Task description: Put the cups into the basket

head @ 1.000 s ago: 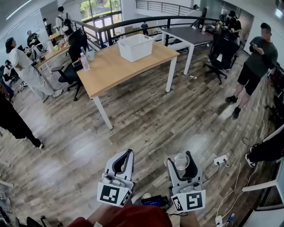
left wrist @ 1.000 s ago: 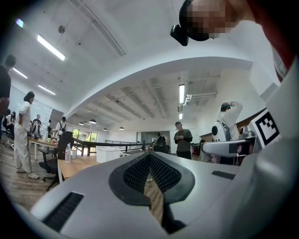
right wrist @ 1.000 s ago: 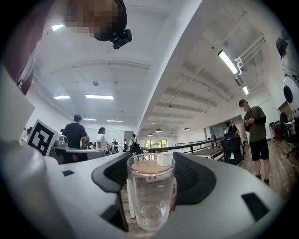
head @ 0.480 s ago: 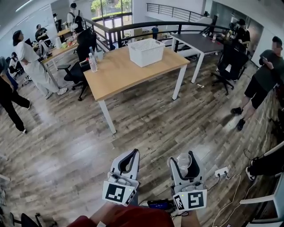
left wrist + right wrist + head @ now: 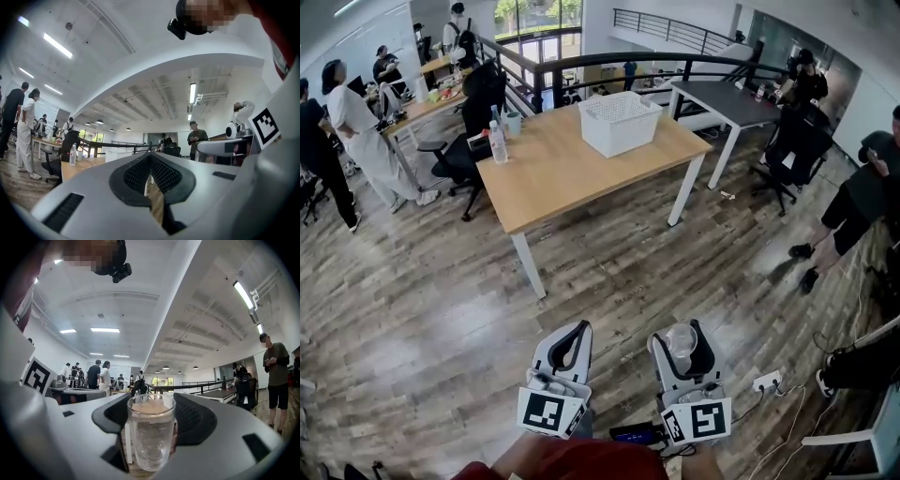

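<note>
Across the plank floor, the tabletop (image 5: pixel 548 178) bears the basket (image 5: pixel 620 123), well ahead and slightly left of the right gripper (image 5: pixel 682 337), which clamps the upright cup (image 5: pixel 151 437). The left gripper (image 5: pixel 577 329) is closed, empty.

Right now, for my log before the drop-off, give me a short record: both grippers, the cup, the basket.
left gripper: jaws together, nothing between them
right gripper: closed on the cup
cup: clear, upright, empty
basket: white, on the table, well ahead of both grippers
table: wooden top, white legs
cup in basket: not yet
</note>
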Tool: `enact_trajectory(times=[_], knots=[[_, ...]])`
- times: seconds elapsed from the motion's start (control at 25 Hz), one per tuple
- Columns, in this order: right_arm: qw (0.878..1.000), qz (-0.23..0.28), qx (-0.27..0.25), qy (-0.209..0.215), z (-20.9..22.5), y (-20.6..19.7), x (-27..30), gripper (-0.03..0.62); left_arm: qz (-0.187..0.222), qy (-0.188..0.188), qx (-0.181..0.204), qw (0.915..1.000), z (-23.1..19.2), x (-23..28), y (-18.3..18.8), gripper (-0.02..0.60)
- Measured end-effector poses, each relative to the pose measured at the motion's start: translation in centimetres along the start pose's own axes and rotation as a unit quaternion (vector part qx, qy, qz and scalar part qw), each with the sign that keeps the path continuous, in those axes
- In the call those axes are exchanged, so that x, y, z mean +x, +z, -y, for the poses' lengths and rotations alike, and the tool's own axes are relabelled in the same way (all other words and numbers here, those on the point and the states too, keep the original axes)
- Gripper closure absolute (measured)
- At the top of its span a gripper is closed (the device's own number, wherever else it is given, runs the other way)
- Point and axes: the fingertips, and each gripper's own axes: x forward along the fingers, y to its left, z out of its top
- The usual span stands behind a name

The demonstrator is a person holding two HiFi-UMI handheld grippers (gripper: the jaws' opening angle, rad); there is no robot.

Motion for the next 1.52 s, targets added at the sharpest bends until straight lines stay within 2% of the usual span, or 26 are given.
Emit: enact_trajectory(times=[0.48, 0.88, 1.12, 1.52], knots=[[1.0, -0.003, -0.009, -0.012, -1.5, 0.5, 10.1, 0.307, 0.002, -0.019, -0.01, 0.9998, -8.4, 6.0, 0.3, 0.575], [1.0, -0.001, -0.017, -0.023, -0.9, 0.5, 14.1, 0.307, 0.006, -0.03, -0.016, 0.9994, -11.4, 9.4, 0.1, 0.575], [1.0, 0.0, -0.017, -0.016, 1.2, -0.2, 16.8, 0.307, 0.007, -0.021, -0.016, 0.9996, -12.4, 12.3, -0.5, 0.575], [1.0, -0.002, -0.01, 0.008, 7.2, -1.3, 22.3, 0.307, 0.003, 0.005, -0.004, 1.0, -12.9, 19.9, -0.9, 0.575]])
